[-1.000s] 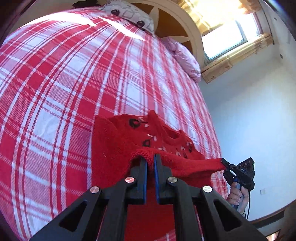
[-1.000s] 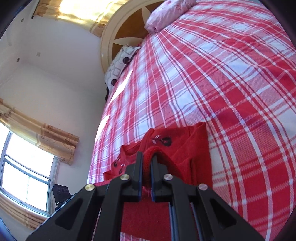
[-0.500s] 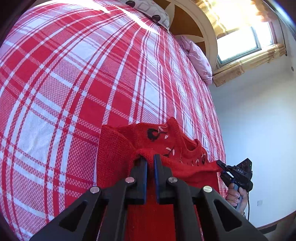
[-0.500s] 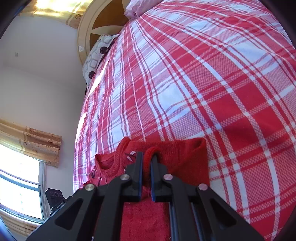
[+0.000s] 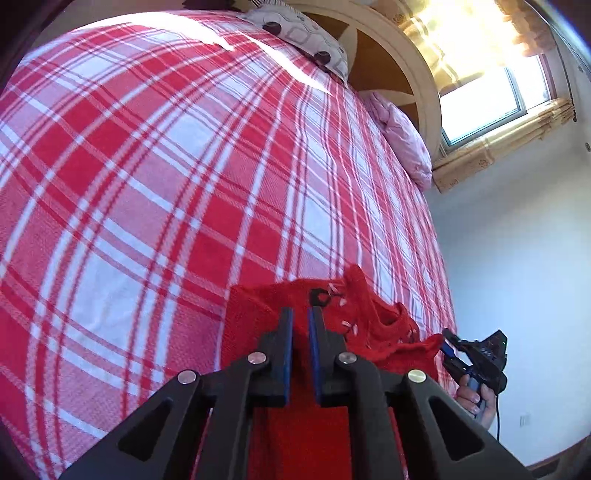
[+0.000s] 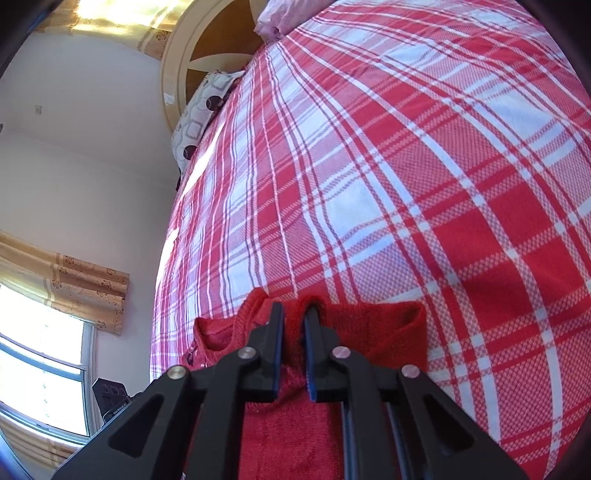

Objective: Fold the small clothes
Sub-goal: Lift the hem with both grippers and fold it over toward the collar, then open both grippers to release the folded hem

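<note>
A small red knitted sweater (image 5: 373, 325) with black and white motifs lies on the red and white plaid bed cover (image 5: 184, 166). My left gripper (image 5: 300, 314) stands over it with the jaws a narrow gap apart and red cloth between them; whether the cloth is pinched is not clear. My right gripper (image 6: 293, 314) is shut on a fold of the sweater (image 6: 369, 325), low over the bed. The right gripper also shows at the lower right of the left wrist view (image 5: 448, 341), pinching the sweater's edge.
A patterned pillow (image 5: 299, 29) and a pink pillow (image 5: 402, 136) lie at the round headboard (image 5: 417, 74). A window (image 5: 487, 103) with tan curtains is beyond. The bed's right edge runs beside a white wall (image 5: 517, 240).
Both grippers carried the sweater's edge forward and down onto the rest of the garment. The fold no longer wraps over the left fingertips, and the left jaws stand slightly wider.
</note>
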The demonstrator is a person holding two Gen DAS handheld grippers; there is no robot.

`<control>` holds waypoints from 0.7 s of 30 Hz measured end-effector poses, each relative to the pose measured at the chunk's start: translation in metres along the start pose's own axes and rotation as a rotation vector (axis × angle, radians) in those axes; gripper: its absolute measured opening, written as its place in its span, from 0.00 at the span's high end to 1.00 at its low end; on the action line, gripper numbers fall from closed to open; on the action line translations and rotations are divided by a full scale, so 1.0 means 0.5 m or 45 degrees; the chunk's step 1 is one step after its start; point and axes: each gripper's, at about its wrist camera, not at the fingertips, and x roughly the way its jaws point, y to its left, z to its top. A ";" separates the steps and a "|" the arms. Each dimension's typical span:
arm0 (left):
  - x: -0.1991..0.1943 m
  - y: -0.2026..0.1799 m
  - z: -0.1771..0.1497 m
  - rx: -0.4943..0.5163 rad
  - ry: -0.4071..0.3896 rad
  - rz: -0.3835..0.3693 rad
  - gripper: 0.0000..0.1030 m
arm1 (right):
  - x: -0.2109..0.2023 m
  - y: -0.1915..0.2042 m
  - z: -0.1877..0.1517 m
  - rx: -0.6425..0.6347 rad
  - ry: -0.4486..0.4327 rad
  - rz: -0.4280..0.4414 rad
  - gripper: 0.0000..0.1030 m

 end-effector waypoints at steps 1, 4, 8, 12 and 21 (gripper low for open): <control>-0.002 0.003 0.001 -0.004 -0.003 0.004 0.92 | -0.001 0.002 0.005 0.004 -0.017 -0.005 0.60; -0.007 0.007 -0.005 0.002 -0.015 0.035 0.92 | -0.004 -0.001 0.017 0.045 -0.045 0.007 0.41; -0.028 -0.018 -0.026 0.099 -0.054 0.061 0.92 | -0.009 0.011 0.017 0.008 -0.055 -0.013 0.41; -0.044 -0.077 -0.078 0.286 -0.062 0.081 0.92 | -0.034 0.026 -0.011 -0.069 -0.073 -0.043 0.41; 0.062 -0.127 -0.165 0.541 0.052 0.350 0.92 | 0.047 0.133 -0.137 -0.386 0.179 -0.168 0.46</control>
